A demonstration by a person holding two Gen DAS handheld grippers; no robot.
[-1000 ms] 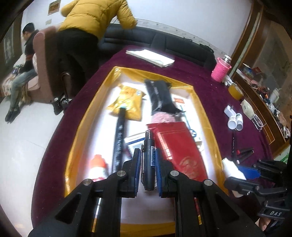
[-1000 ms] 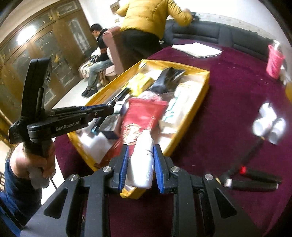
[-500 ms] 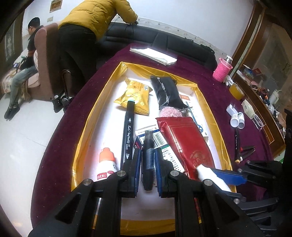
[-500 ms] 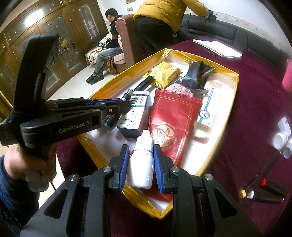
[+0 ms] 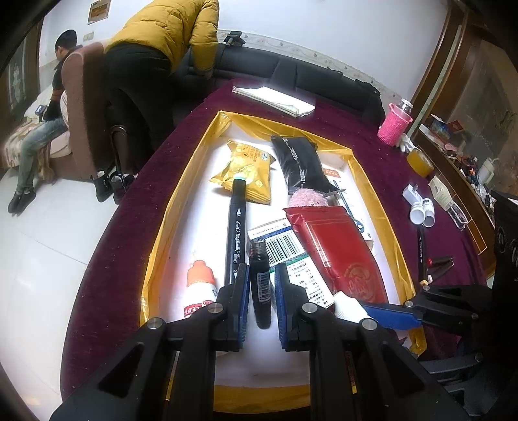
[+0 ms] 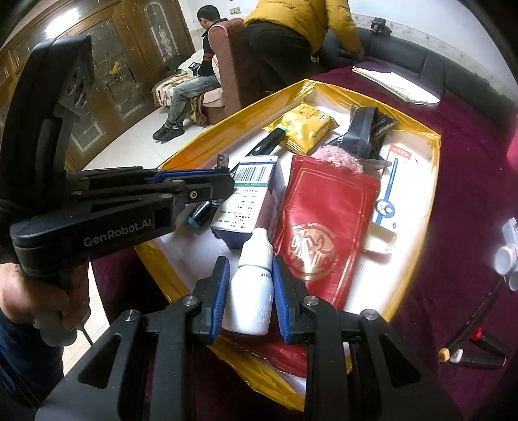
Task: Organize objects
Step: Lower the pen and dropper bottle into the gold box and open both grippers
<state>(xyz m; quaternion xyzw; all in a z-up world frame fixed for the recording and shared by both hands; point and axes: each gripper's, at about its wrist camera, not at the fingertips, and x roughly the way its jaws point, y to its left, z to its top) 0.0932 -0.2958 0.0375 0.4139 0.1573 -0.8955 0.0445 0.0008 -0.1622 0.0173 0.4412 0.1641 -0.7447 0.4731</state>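
A domestic living room: a long black leather sofa (image 5: pixel 291 69) curves along a white wall behind a desk draped in dark maroon cloth (image 5: pixel 372 145). Carved wooden doors with frosted glass panels (image 6: pixel 106 74) line one side above a pale tiled floor (image 5: pixel 42 246). A person in a yellow padded jacket (image 5: pixel 171 29) bends over the sofa; another sits beside a brown armchair (image 5: pixel 84 107).
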